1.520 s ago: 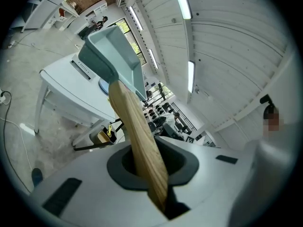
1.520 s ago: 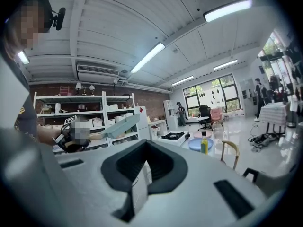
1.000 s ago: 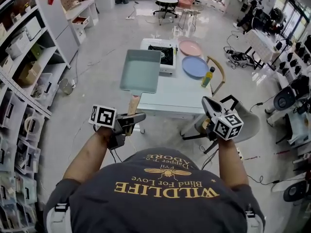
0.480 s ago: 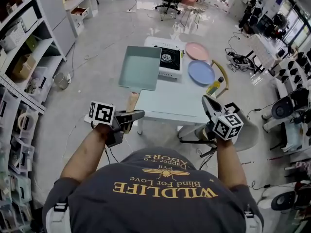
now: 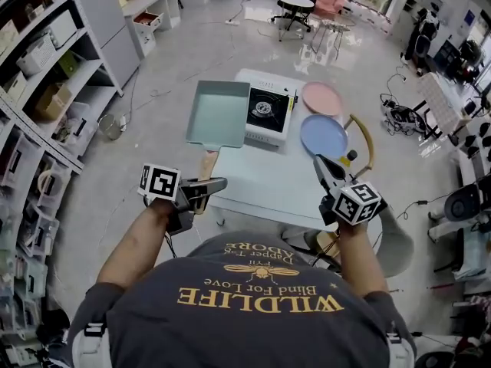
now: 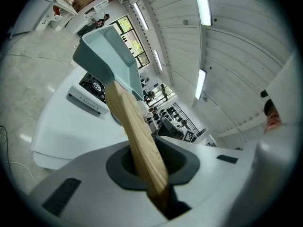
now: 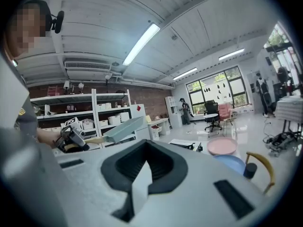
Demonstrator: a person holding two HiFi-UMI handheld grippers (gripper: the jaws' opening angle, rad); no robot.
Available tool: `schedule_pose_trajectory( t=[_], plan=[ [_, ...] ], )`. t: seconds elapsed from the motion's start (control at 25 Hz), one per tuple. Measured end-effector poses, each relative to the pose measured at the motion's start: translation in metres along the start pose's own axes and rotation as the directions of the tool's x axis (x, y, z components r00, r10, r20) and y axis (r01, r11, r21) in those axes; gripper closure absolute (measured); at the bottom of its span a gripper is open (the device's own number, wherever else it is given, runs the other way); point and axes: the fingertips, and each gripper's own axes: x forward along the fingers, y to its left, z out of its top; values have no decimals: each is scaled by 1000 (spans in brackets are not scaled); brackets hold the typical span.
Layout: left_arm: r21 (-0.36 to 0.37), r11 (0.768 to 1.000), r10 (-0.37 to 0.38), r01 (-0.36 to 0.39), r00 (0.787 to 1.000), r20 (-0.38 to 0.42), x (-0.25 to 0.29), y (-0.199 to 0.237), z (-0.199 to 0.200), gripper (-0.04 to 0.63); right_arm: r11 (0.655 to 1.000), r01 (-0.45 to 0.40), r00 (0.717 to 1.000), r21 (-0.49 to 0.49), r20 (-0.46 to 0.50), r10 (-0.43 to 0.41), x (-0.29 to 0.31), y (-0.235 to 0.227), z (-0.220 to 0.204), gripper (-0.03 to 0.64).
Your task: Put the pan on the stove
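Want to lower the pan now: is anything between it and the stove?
Nothing visible. The pan hangs in the air at the left edge of the stove, and the burner is bare. The pink plate and blue plate lie on the table right of the stove, off the path.

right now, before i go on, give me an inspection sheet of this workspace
surface: white table, near end bare
job's things: pan held in the air just left of the stove, not yet on it
clutter: pink plate, blue plate and a bottle along the table's right side
grippers: left gripper on the pan's wooden handle, jaws opening; right gripper shut, empty
cables: loose cords on the floor right of the table
surroundings: shelves at left, chair beside the table
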Motion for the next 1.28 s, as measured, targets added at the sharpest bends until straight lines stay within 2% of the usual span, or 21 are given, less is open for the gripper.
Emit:
schedule_pose_trajectory(
  t=[0.28, 0.4, 0.52, 0.72, 0.88, 1.04, 1.28],
  plan=[
    [-33, 999, 17, -15, 997, 80, 104, -10, 50, 538, 984, -178, 983, 31, -32, 179, 26, -78, 12, 617],
    [-68, 998, 23, -17, 996, 82, 124, -8, 62, 540, 976, -215, 976, 46, -30, 216, 42, -94, 14, 617],
    [-53, 998, 48, -45, 997, 53, 127, 3, 75, 539, 974, -223, 974, 47, -32, 225, 58, -100, 16, 617],
    [-25, 999, 26, -26, 1000, 12, 122, 33, 104, 540, 986, -166, 985, 17, -42, 167, 88, -110, 14, 617],
    [-16, 1000, -11, 10, 998, -61, 115, 59, 123, 540, 997, -78, 995, 11, -57, 78, 113, -114, 13, 617],
    [-10, 1000, -25, 24, 990, -138, 115, 86, 134, 540, 999, -23, 998, 38, -62, 26, 128, -113, 7, 617],
    [-54, 997, -65, 56, 980, -187, 137, 114, 139, 540, 997, 44, 998, 70, -49, -41, 147, -126, 1, 617]
  ],
)
